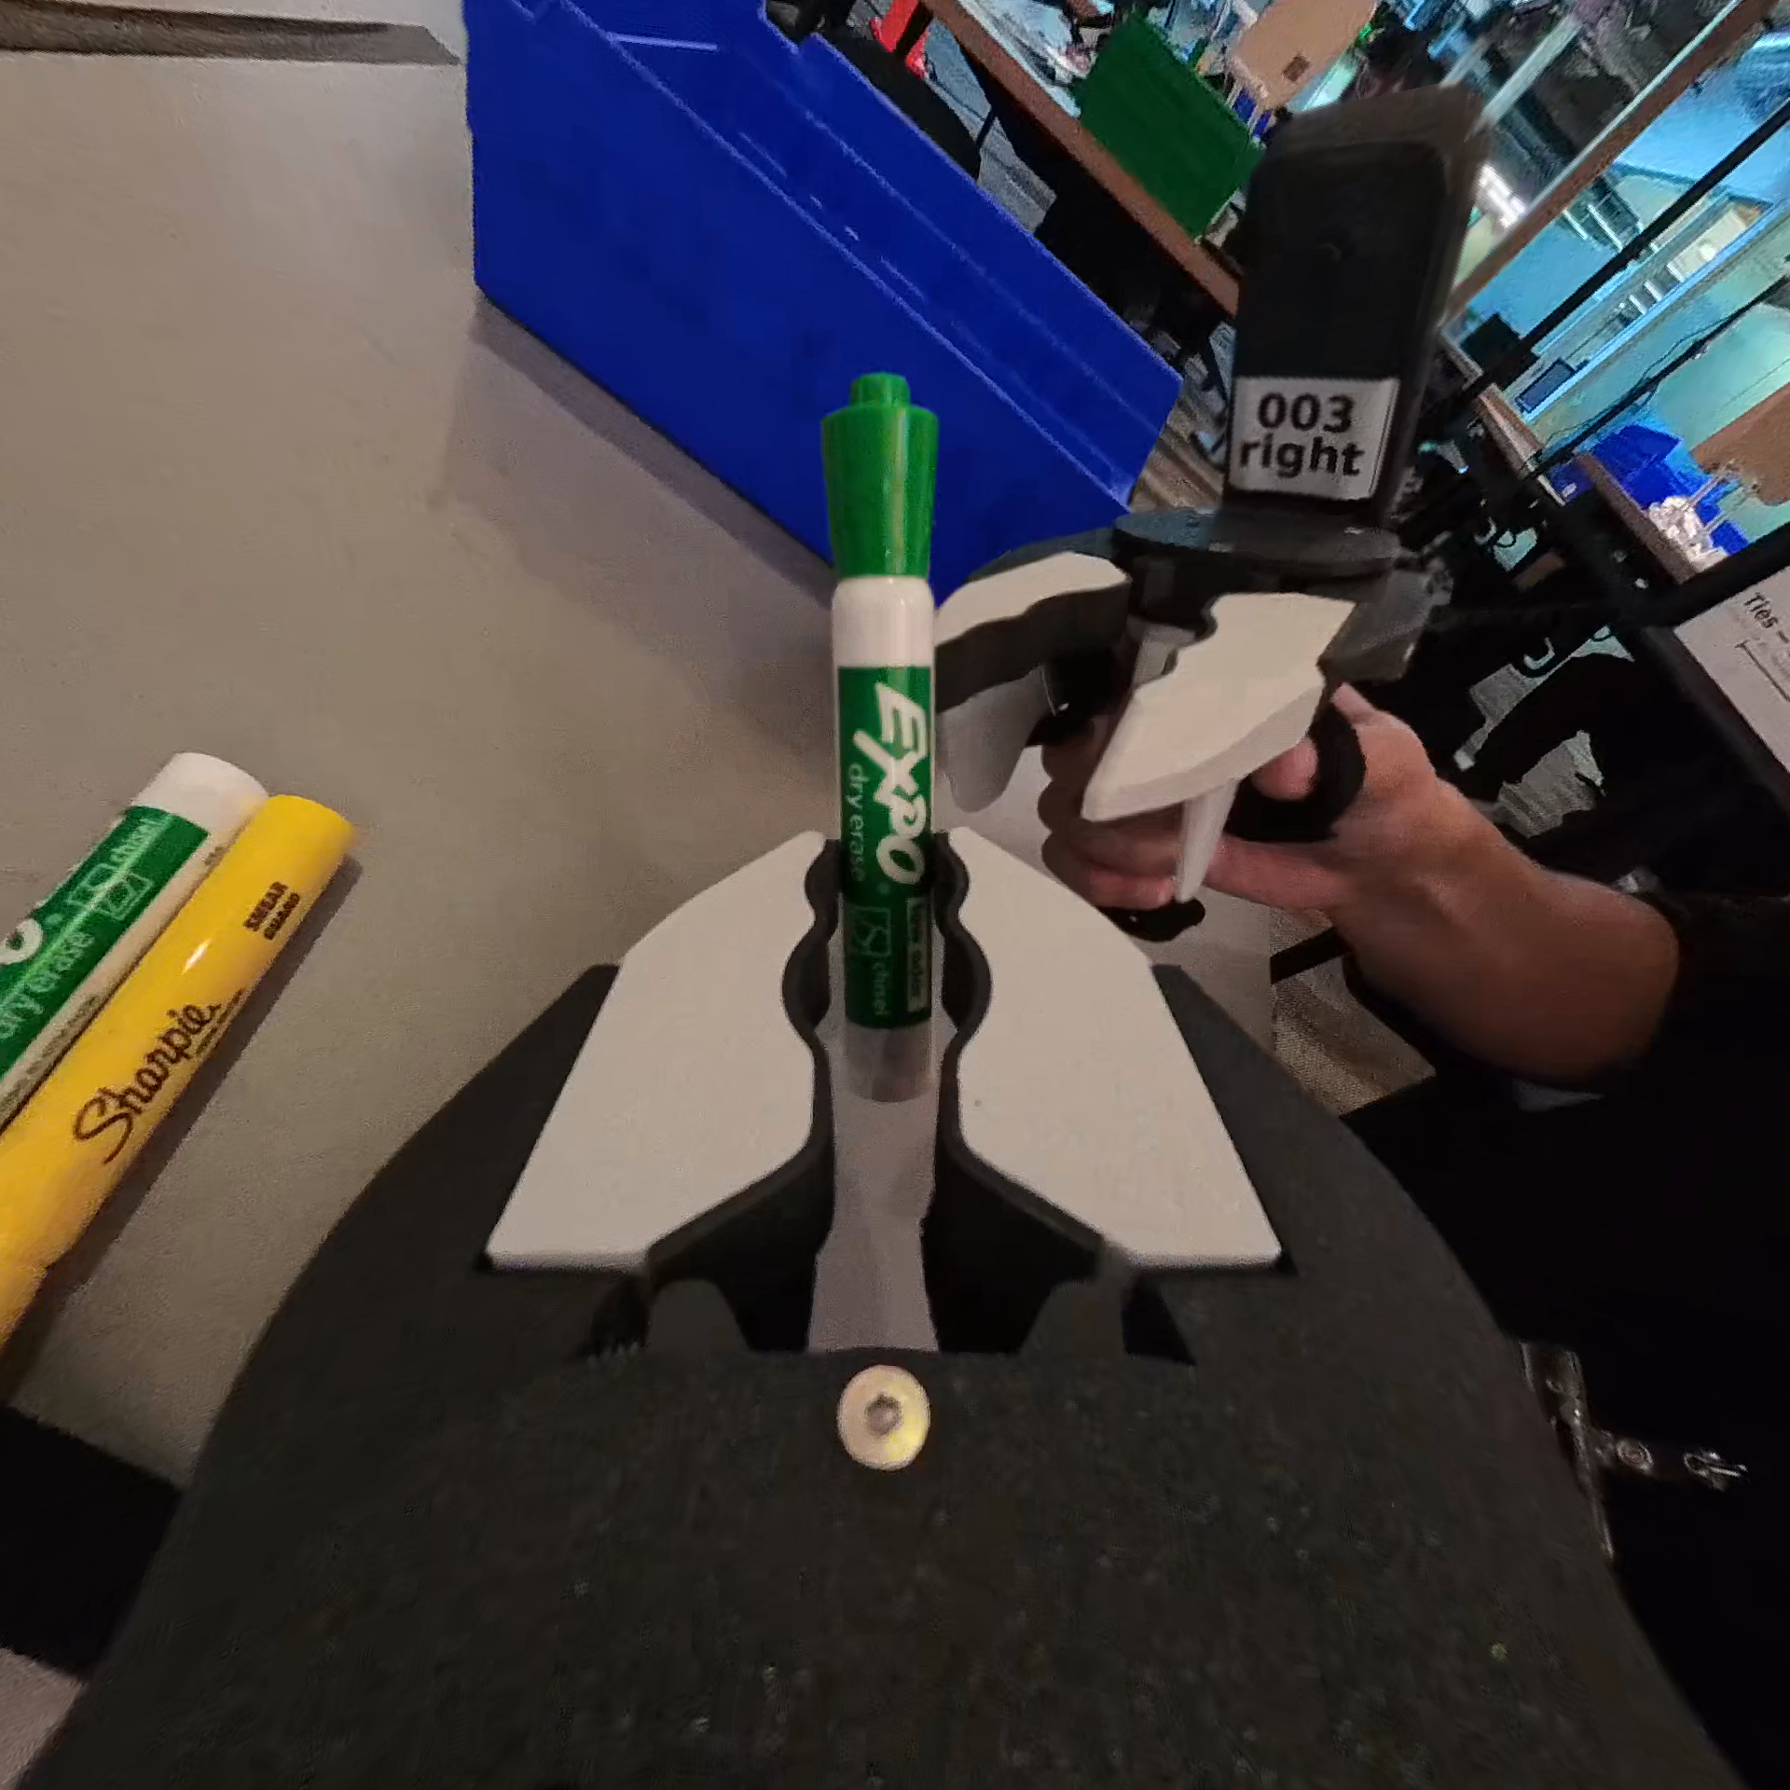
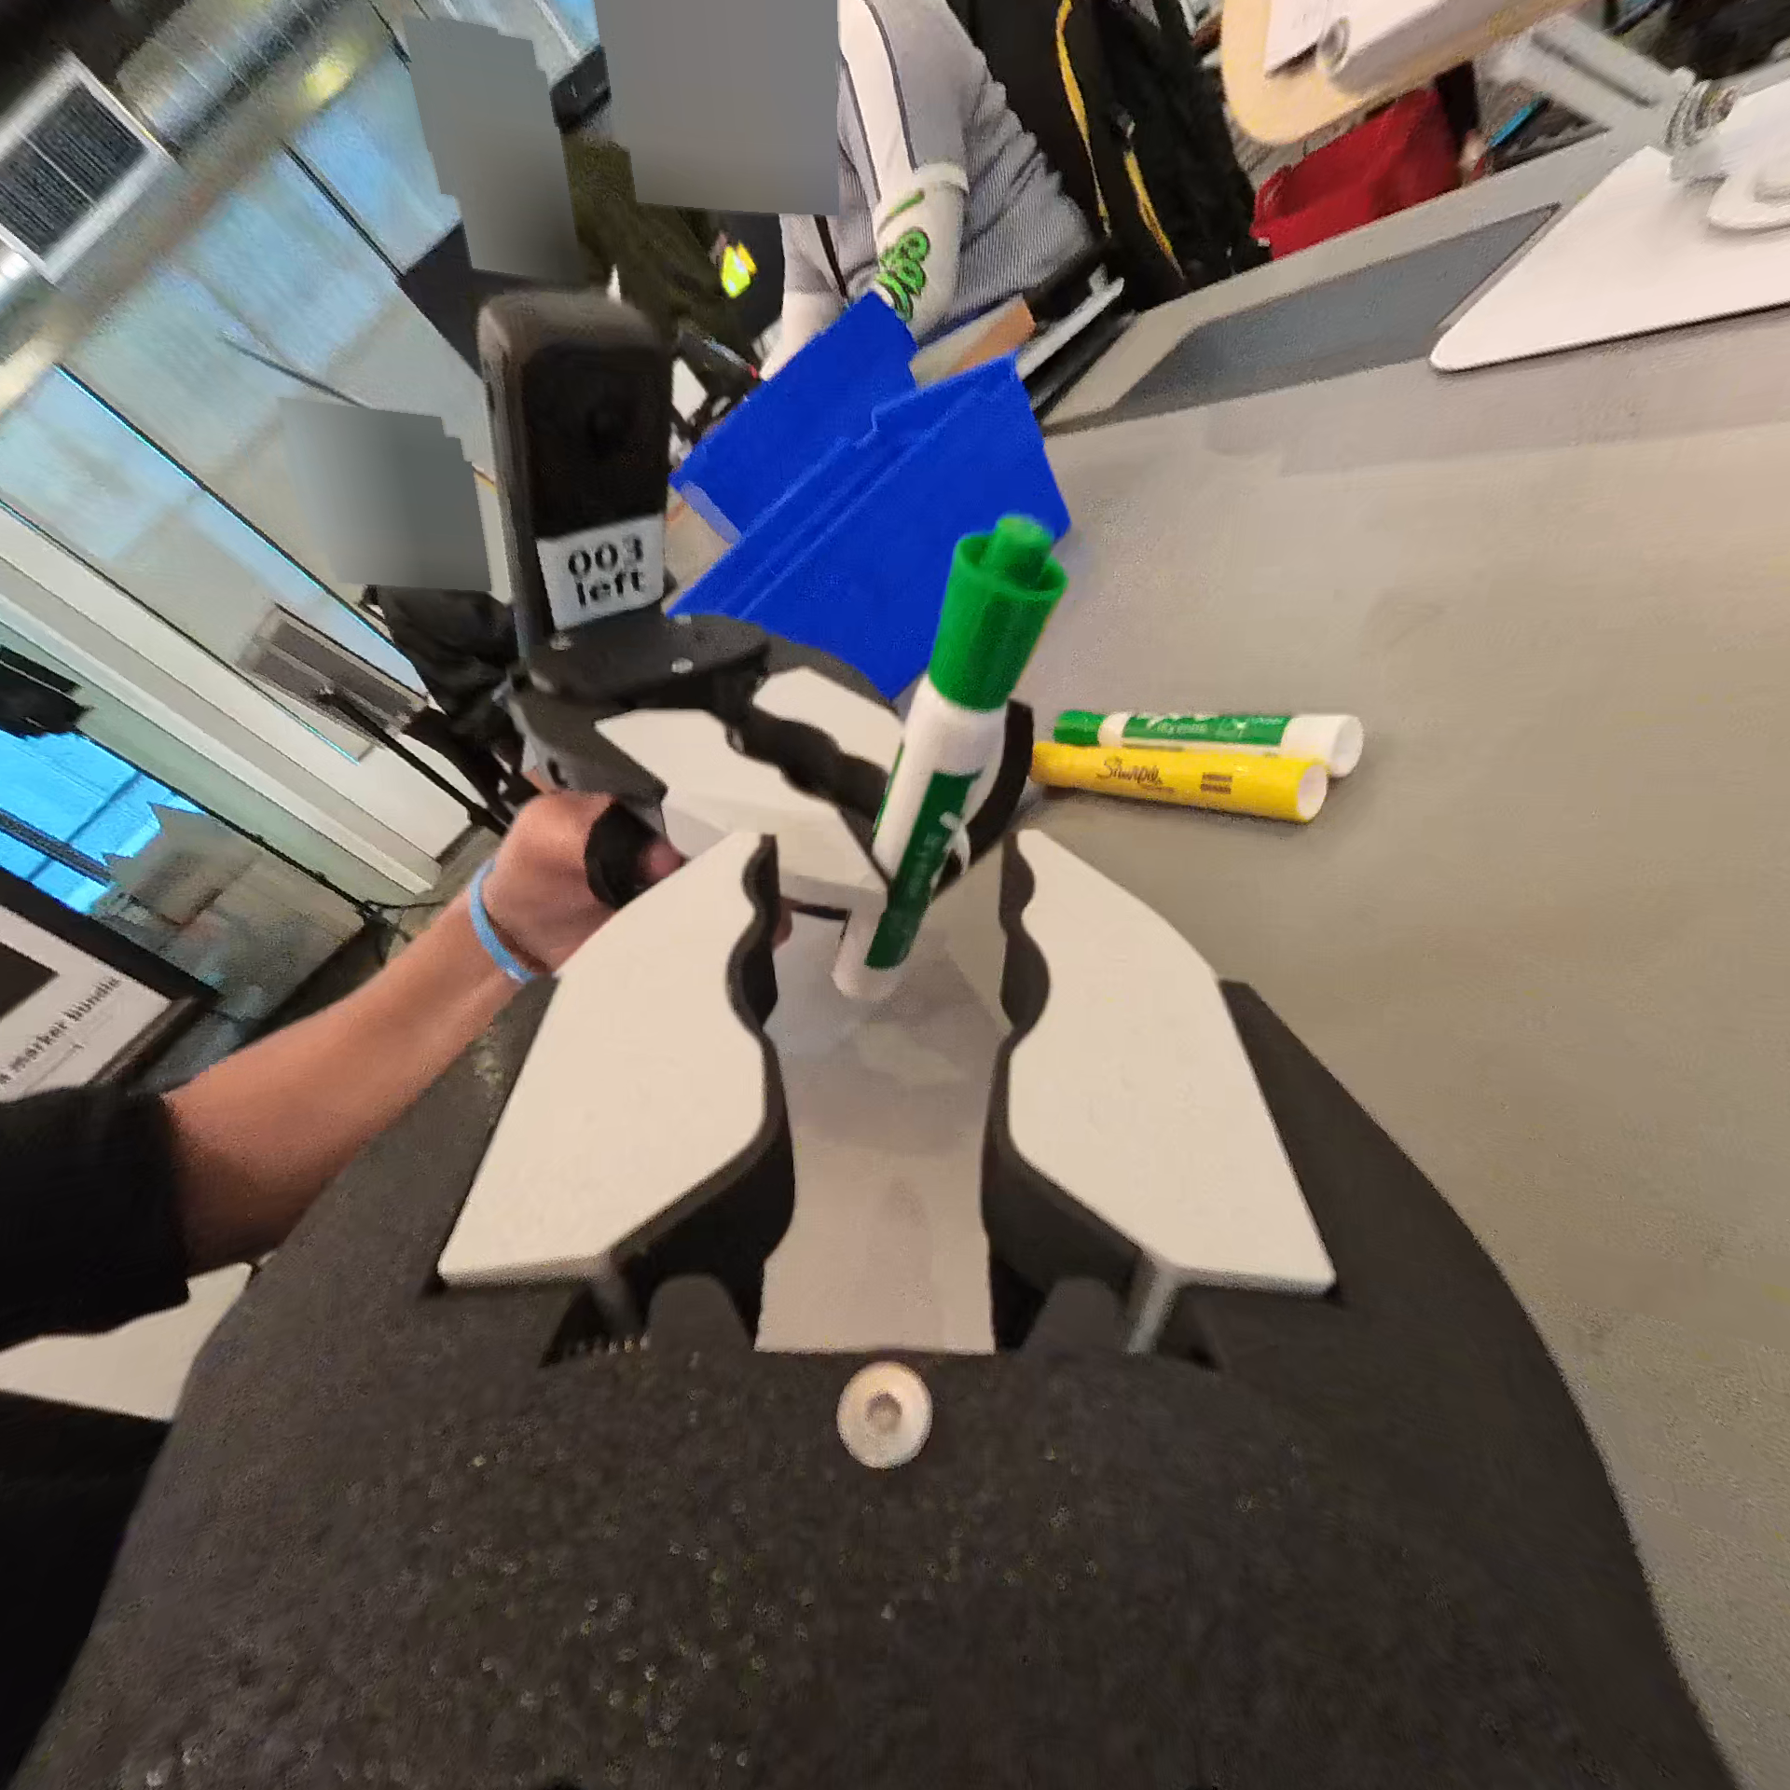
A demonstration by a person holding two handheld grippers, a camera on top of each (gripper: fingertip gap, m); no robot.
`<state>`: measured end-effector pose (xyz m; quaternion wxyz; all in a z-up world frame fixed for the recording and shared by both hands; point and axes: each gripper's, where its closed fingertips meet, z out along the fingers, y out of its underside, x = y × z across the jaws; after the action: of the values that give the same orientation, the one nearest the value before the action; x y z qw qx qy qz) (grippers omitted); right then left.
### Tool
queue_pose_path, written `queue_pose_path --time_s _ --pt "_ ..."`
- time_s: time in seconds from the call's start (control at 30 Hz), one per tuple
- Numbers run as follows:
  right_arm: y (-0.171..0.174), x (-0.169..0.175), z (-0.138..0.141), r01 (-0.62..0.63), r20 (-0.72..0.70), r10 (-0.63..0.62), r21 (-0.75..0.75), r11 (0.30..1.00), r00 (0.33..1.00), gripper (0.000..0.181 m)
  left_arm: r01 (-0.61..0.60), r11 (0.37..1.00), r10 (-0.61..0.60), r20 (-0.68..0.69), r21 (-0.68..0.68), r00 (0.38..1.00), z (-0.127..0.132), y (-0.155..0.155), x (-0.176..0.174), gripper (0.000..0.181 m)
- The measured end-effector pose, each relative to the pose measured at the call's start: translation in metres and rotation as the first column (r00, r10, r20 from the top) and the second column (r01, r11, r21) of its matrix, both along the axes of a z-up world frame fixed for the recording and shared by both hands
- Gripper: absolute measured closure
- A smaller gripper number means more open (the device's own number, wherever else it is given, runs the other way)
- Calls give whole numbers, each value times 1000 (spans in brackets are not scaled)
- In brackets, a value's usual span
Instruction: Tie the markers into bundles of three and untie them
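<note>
Left gripper (image 1: 883, 930) jaws pinch the green marker (image 1: 881, 717) tight, right gripper (image 2: 886, 930) jaws gape empty, so lay it beside the two markers (image 2: 1201, 760) on the surface (image 2: 1453, 872).

The held marker (image 1: 883, 736) has a green cap and a white barrel wrapped in a green label with white lettering. On the desk (image 1: 291, 436) — a flat, unpatterned grey — lie a yellow marker (image 1: 155, 1027) with dark script and a second green-and-white marker (image 1: 107, 910). Each tool has pale grey fingers edged in black on a speckled black foam body: the left tool (image 1: 883, 872) and the right tool (image 2: 886, 852) look alike. Behind stands a bright blue bin (image 1: 775, 242). The person's sleeve (image 2: 77, 1201) is black — a light blue wristband (image 2: 494, 930) circles the wrist.
</note>
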<state>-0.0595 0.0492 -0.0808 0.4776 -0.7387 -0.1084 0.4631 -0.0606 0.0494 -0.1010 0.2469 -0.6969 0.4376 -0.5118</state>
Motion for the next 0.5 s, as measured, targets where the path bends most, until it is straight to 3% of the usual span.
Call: queue_pose_path --time_s 0.03,0.27,0.33,0.37,0.5 --pt "3 2 3 8 -12 -8 4 1000 1000 138 -3 1000 3 16 5 1000 1 0 -1 163" --pt "11 -9 23 -51 -158 55 28 998 986 144 25 1000 -25 180 2 983 20 -5 -8 163" --pt "12 -15 29 -83 -191 91 51 995 977 156 35 999 -32 211 -10 977 23 -6 -9 163" --pt "12 -18 29 -103 -178 111 54 993 978 164 37 999 -32 220 -17 975 24 -6 -9 163" --pt "20 -26 25 -133 -3 133 55 990 991 164 26 999 -17 193 -43 981 20 -2 -18 159"
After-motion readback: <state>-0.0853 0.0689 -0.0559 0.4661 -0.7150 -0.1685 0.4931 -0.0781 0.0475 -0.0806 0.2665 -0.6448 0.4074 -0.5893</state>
